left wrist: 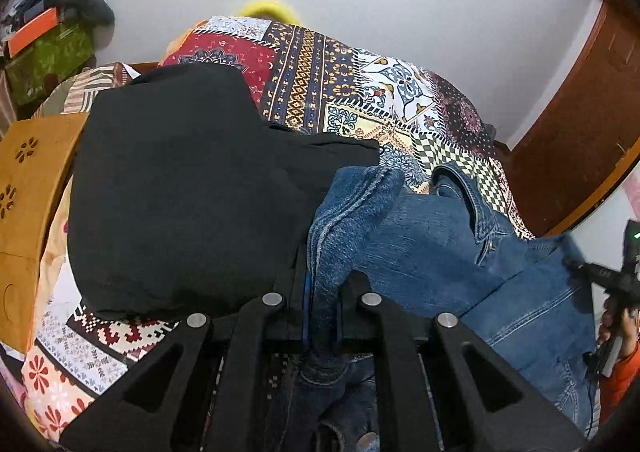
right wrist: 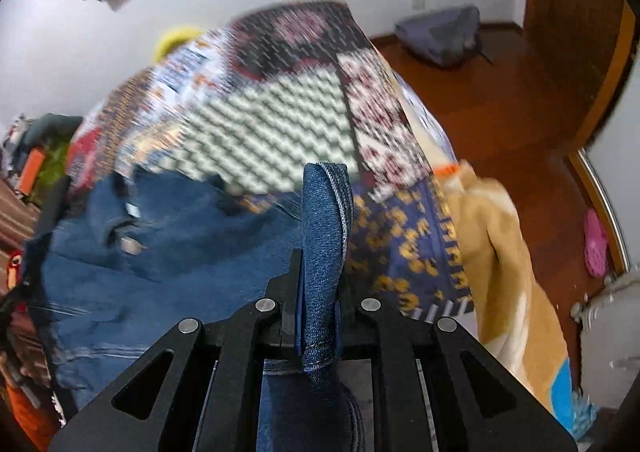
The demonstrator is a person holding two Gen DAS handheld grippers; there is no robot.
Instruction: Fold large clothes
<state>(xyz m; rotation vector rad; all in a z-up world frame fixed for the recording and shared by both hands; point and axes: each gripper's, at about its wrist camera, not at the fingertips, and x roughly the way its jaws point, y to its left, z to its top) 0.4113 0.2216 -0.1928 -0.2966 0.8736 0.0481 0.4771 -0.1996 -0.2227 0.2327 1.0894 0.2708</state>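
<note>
Patterned bed [left wrist: 360,91] carries jeans [left wrist: 440,252] at 3 o'clock of a black garment [left wrist: 180,191]; left hand-held gripper [left wrist: 322,304] and right hand-held gripper [right wrist: 320,304] each clamp denim folds, thin pinches that could slip, or jeans land on black garment.

jeans [left wrist: 440,236]: 1 | black garment [left wrist: 180,191]: 1 | patchwork bedspread [left wrist: 320,83]: 1

jeans [left wrist: 432,236]: blue denim, coarse weave, stitched seams | black garment [left wrist: 188,187]: matt soft cloth | bedspread [left wrist: 360,91]: printed patchwork cotton-like cloth, matt | left gripper [left wrist: 322,292]: matt black plastic, bright metal pins | floor [right wrist: 500,111]: glossy brown wood | blanket [right wrist: 504,252]: tan, perhaps fleece; view blurred
</note>
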